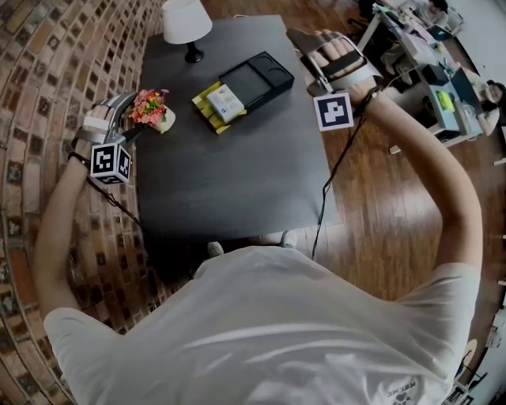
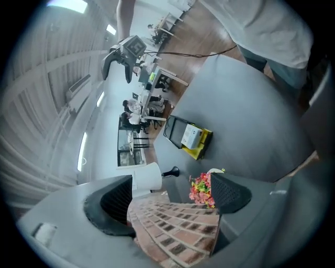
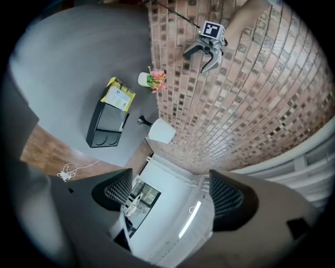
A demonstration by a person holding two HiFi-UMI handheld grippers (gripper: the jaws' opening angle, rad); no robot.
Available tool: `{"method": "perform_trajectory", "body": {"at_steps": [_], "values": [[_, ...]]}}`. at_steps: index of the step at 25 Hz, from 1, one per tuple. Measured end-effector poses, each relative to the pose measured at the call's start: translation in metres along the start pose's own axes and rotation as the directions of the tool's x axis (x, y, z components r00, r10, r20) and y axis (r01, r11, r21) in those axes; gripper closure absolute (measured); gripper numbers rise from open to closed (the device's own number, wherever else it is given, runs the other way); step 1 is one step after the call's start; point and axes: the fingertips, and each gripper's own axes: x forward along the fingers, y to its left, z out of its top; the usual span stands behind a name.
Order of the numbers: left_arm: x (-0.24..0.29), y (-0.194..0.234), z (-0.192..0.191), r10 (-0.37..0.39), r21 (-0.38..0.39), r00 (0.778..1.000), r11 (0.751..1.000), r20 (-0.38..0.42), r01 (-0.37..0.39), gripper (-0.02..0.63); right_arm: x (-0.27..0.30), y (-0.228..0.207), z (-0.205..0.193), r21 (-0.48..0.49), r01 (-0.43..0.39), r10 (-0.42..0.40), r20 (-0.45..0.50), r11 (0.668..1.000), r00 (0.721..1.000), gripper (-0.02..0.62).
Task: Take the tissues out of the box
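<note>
The yellow tissue box (image 1: 220,104), with a white pack lying on top, rests on the dark table (image 1: 237,182) against a black tray (image 1: 257,79). It also shows in the left gripper view as the yellow box (image 2: 194,139), and in the right gripper view as the box (image 3: 118,95). My left gripper (image 1: 130,119) hovers at the table's left edge beside a small flower pot (image 1: 152,111), well left of the box, its jaws open and empty (image 2: 172,196). My right gripper (image 1: 308,47) is raised over the table's far right corner, open and empty (image 3: 172,193).
A white-shaded lamp (image 1: 186,22) stands at the table's far edge. A brick wall (image 1: 39,95) runs along the left. Wooden floor and cluttered desks (image 1: 427,71) lie to the right. A cable (image 1: 336,170) hangs from my right arm past the table's edge.
</note>
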Motion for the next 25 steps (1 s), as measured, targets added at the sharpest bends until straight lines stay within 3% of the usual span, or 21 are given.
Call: {"method": "perform_trajectory", "body": {"at_steps": [3,6,10,15,21,25], "values": [[0.011,-0.008,-0.001,-0.033,-0.078,0.999,0.996,0.012,0.034,0.132,0.005,0.017,0.009,0.042,-0.035,0.034,0.018,0.999,0.999,0.14],[0.025,-0.026,-0.001,-0.086,-0.174,0.996,0.981,0.028,0.09,0.11,0.004,0.039,0.017,0.131,-0.118,0.112,0.055,0.984,0.992,0.14],[0.042,-0.05,0.0,-0.136,-0.281,0.989,0.948,0.057,0.147,0.097,0.0,0.065,0.026,0.259,-0.224,0.205,0.098,0.94,0.974,0.14],[0.064,-0.068,0.015,-0.167,-0.383,0.973,0.898,0.161,0.218,0.095,-0.001,0.097,0.039,0.345,-0.297,0.271,0.123,0.89,0.955,0.125],[0.112,-0.076,0.041,-0.21,-0.452,0.942,0.836,0.26,0.311,0.067,-0.002,0.137,0.067,0.459,-0.374,0.347,0.146,0.806,0.926,0.121],[0.151,-0.081,0.059,-0.261,-0.473,0.914,0.792,0.312,0.387,0.067,-0.001,0.159,0.085,0.548,-0.423,0.395,0.175,0.721,0.902,0.114]]}}
